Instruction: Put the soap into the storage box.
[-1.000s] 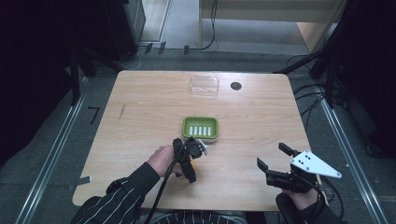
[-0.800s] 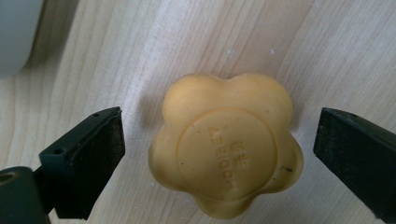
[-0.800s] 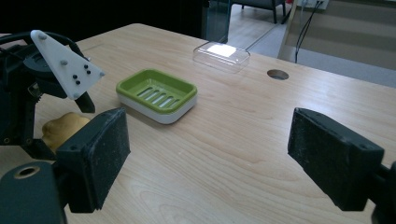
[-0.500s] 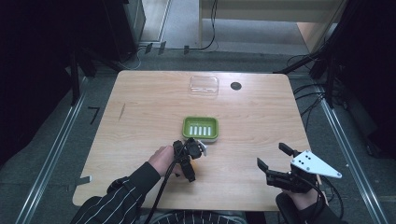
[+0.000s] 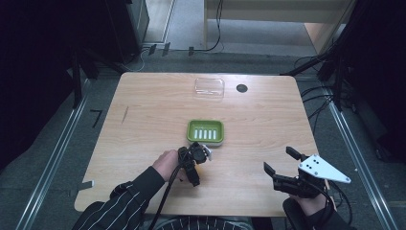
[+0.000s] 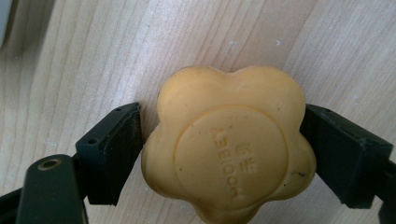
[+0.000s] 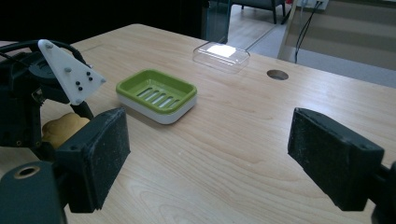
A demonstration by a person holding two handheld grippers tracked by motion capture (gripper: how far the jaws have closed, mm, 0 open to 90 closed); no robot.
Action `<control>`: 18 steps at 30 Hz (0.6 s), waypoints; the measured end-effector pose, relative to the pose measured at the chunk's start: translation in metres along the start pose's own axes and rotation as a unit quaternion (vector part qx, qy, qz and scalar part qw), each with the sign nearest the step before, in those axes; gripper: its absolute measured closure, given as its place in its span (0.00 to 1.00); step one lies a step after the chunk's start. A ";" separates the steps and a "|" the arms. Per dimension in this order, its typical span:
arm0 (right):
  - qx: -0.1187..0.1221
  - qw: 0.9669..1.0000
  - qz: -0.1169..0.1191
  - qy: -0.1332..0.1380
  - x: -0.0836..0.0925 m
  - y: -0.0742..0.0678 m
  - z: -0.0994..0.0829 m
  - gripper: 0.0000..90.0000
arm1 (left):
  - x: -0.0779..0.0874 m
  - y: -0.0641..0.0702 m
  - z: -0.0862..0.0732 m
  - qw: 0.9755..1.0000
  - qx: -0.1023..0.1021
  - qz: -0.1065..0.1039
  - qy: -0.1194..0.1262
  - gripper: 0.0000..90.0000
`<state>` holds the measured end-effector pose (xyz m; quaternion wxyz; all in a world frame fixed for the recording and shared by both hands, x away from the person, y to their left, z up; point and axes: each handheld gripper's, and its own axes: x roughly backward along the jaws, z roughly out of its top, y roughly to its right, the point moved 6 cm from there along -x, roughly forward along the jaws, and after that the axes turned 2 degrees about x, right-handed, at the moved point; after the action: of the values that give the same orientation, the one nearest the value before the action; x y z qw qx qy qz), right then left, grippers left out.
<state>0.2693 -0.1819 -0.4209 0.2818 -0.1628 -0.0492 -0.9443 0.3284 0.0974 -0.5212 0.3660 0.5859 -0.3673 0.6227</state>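
Near the table's [image 5: 143, 120] front edge, right of centre: right gripper [image 5: 282, 167], jaws spread wide, holding nothing. Left of it, a little farther in: left gripper [image 5: 195, 160], jaws clamped on opposite sides of a yellow flower-shaped soap [image 6: 229, 144], stamped face up toward its camera, lobed all round with no clear long axis. Just beyond: green dish [image 5: 205, 131], mid-table, long axis parallel to the front edge. Farthest, by the back edge: clear lid [image 5: 209, 87]. Since the earlier frame, no visible shift.
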 end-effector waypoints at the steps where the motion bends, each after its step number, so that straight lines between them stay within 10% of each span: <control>1: 0.000 1.000 0.000 0.000 0.000 0.000 0.000 0.15 | 0.000 0.000 0.000 1.000 0.000 0.001 0.001 0.20; 18: -0.001 1.000 0.000 0.000 0.000 0.000 0.000 0.15 | 0.003 -0.001 0.000 1.000 0.005 -0.001 0.009 0.29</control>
<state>0.2697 -0.1819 -0.4210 0.2817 -0.1631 -0.0485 -0.9443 0.3294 0.0985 -0.5177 0.3674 0.5821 -0.3603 0.6295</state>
